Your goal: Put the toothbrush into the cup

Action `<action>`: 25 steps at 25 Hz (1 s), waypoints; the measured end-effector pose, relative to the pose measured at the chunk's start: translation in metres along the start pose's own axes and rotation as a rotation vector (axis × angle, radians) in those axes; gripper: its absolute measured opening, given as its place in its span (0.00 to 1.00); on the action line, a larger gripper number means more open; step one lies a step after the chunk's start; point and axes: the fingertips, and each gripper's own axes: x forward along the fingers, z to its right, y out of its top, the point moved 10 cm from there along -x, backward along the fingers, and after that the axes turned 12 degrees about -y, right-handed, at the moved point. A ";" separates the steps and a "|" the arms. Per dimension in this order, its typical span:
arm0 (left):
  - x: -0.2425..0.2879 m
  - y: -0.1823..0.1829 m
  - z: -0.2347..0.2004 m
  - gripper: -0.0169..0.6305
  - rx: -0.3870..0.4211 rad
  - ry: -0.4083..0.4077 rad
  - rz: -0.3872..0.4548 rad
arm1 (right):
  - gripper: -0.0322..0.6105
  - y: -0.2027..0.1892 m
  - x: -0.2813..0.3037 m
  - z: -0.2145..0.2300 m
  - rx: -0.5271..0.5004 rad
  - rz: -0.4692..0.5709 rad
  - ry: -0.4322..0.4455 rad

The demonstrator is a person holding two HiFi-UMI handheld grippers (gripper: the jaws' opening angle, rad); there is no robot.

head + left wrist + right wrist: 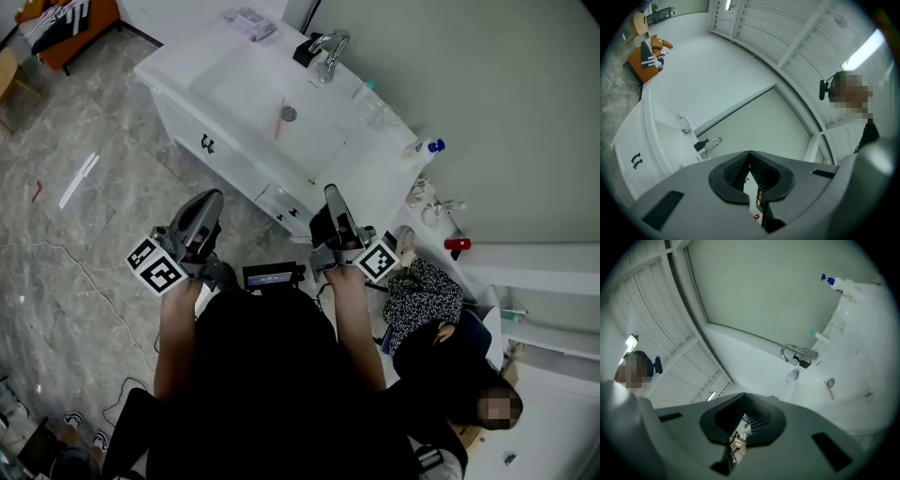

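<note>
Both grippers are holding their jaws pressed together with nothing between them; the left gripper [210, 199] and the right gripper [333, 193] are pointing side by side toward the vanity, well short of its front edge

Surface and room: a white vanity [178, 58] with a sunken basin is standing against a pale wall [487, 94], on a grey marbled floor [75, 187]. The toothbrush [279, 120], pinkish, is lying in the basin just beside the drain [289, 113]. The cup [377, 112], clear and hard to make out, is standing on the counter by the wall, to the right of the tap [328, 52] and well apart from the toothbrush

Pose: both forearms are reaching forward from a dark-clothed body, marker cubes facing up

Surroundings: a spray bottle [427, 147] with a blue top is sitting at the counter's right end, and a clear packet [248, 23] is lying at its far left corner. A second person [441, 347] in dark clothing is crouching beside the right arm, next to the vanity's right end. An orange seat [70, 23] is standing at the far left
</note>
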 end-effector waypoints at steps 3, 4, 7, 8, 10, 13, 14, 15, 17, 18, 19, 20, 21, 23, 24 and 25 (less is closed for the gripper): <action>-0.005 0.006 -0.002 0.04 -0.007 -0.009 -0.002 | 0.06 -0.005 0.002 -0.005 -0.011 0.004 -0.008; -0.006 0.007 -0.003 0.04 -0.009 -0.012 -0.003 | 0.06 -0.007 0.003 -0.006 -0.014 0.006 -0.010; -0.009 0.010 -0.005 0.04 -0.014 -0.021 -0.009 | 0.06 -0.009 0.002 -0.009 -0.017 0.020 -0.029; -0.010 0.011 -0.006 0.04 -0.017 -0.023 -0.010 | 0.06 -0.010 0.002 -0.009 -0.018 0.023 -0.041; -0.011 0.014 -0.008 0.04 -0.022 -0.025 -0.011 | 0.06 -0.011 0.004 -0.010 -0.025 0.022 -0.063; -0.012 0.015 -0.011 0.04 -0.026 -0.022 -0.007 | 0.06 -0.012 0.009 -0.010 -0.026 0.015 -0.073; -0.012 0.016 -0.012 0.04 -0.026 -0.021 -0.006 | 0.06 -0.012 0.011 -0.009 -0.025 0.012 -0.072; -0.012 0.016 -0.013 0.04 -0.026 -0.020 -0.006 | 0.06 -0.012 0.013 -0.008 -0.024 0.008 -0.070; -0.012 0.017 -0.014 0.04 -0.025 -0.016 -0.007 | 0.06 -0.013 0.019 -0.007 -0.024 -0.001 -0.066; -0.012 0.018 -0.015 0.04 -0.023 -0.012 -0.007 | 0.06 -0.014 0.022 -0.006 -0.023 -0.006 -0.065; -0.012 0.019 -0.016 0.04 -0.020 -0.007 -0.007 | 0.06 -0.015 0.026 -0.005 -0.021 -0.012 -0.063; -0.012 0.020 -0.018 0.04 -0.017 0.000 -0.007 | 0.06 -0.015 0.031 -0.003 -0.017 -0.019 -0.060; -0.012 0.022 -0.020 0.04 -0.014 0.008 -0.008 | 0.06 -0.016 0.037 -0.001 -0.013 -0.026 -0.057; -0.010 0.026 -0.025 0.04 -0.005 0.024 -0.010 | 0.06 -0.015 0.049 0.004 -0.005 -0.040 -0.048; -0.009 0.028 -0.026 0.04 0.001 0.032 -0.011 | 0.06 -0.015 0.056 0.007 -0.001 -0.047 -0.042; -0.008 0.030 -0.028 0.04 0.008 0.039 -0.013 | 0.06 -0.015 0.062 0.009 0.003 -0.052 -0.036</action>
